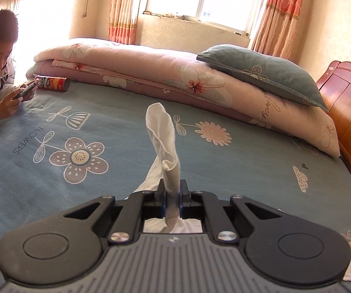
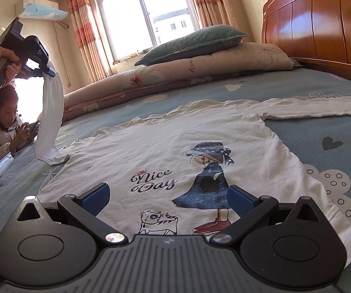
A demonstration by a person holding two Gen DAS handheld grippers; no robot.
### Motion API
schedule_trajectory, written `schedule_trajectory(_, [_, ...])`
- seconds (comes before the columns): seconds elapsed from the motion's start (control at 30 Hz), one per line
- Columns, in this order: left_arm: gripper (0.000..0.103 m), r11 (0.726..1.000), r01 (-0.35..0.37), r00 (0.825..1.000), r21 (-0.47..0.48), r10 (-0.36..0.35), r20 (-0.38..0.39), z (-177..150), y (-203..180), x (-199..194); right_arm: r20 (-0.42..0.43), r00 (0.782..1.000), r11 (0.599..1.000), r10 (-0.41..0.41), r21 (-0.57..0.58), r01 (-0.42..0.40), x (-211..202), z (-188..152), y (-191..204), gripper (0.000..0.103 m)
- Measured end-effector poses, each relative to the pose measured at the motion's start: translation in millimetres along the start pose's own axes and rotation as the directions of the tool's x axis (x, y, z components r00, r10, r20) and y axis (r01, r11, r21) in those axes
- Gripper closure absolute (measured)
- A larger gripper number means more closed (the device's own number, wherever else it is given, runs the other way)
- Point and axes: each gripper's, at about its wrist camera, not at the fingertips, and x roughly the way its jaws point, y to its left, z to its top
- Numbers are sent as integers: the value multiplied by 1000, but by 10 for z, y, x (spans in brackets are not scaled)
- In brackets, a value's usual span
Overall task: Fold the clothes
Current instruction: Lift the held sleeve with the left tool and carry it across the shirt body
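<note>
A white long-sleeved shirt (image 2: 180, 146) lies flat, print side up, on the blue floral bedsheet (image 2: 310, 127), showing a girl in a hat, a cat and "Nice Day". Its body runs from hem toward the window, one sleeve stretched toward the headboard (image 2: 322, 24). The left gripper (image 1: 172, 193) pinches the other sleeve (image 1: 162, 134), lifted above the bed. The right gripper (image 2: 168, 199) hovers over the hem, fingers spread wide.

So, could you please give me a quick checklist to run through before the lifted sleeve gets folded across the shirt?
1. Left gripper shut on the sleeve: ok.
2. Sleeve lifted off the bed: ok.
3. Shirt body lying flat, print up: ok.
4. Right gripper open, over the hem: ok.
5. Other sleeve spread flat: ok.
6. Boy away from the shirt: ok.
</note>
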Motion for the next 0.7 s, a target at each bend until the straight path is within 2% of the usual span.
schedule_trajectory(0.43, [97, 995, 83, 997, 55, -83, -3, 36, -676, 67, -8, 1000, 999, 21, 29, -21, -9, 16, -48, 0])
schedule_trajectory(0.7, [97, 984, 148, 989, 97, -145, -34, -3, -1132, 189, -21, 999, 998, 31, 49, -30, 9, 19, -75, 0])
